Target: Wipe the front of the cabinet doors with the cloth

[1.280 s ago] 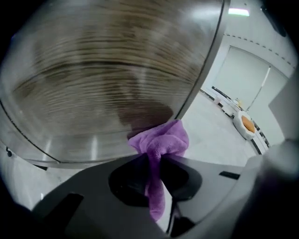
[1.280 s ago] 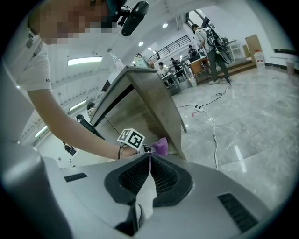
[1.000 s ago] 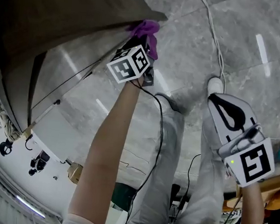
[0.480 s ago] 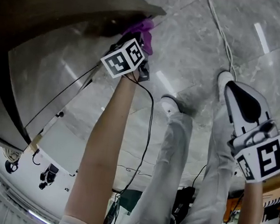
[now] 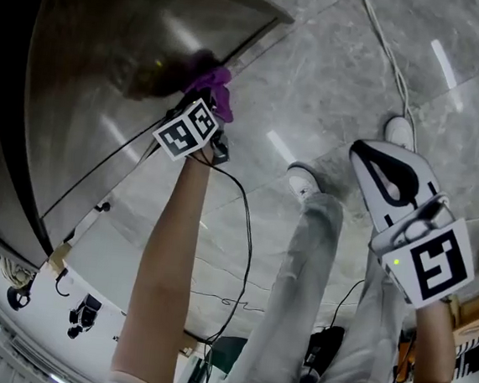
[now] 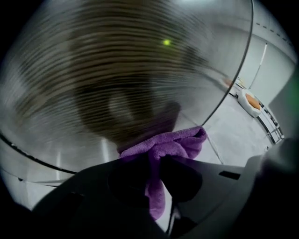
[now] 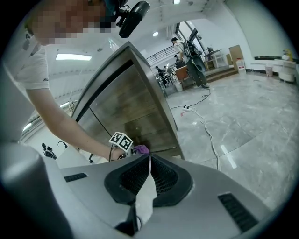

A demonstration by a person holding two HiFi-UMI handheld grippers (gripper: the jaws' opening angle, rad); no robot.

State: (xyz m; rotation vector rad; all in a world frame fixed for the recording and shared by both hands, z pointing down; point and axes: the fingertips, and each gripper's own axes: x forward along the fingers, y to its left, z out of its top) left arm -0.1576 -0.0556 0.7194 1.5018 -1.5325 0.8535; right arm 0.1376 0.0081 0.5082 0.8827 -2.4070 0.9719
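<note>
Grey marble floor [image 5: 351, 79] spread out to the right, and on the left stood the dark wood-grain cabinet door [image 5: 101, 55]. There the left hand-held gripper [image 6: 156, 175] had its jaws clamped on the purple cloth [image 6: 166, 144], the bunched end pressed against the door's front, low down. Well apart on the right, the right hand-held gripper [image 7: 148, 170] hung above the floor, jaws closed together on nothing.

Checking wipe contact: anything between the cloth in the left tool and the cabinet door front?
Nothing visible. The cloth is clamped in the left tool, and its bunched end appears to lie directly against the cabinet door, with no object between them. The right tool is shut, empty and well off to the side.
</note>
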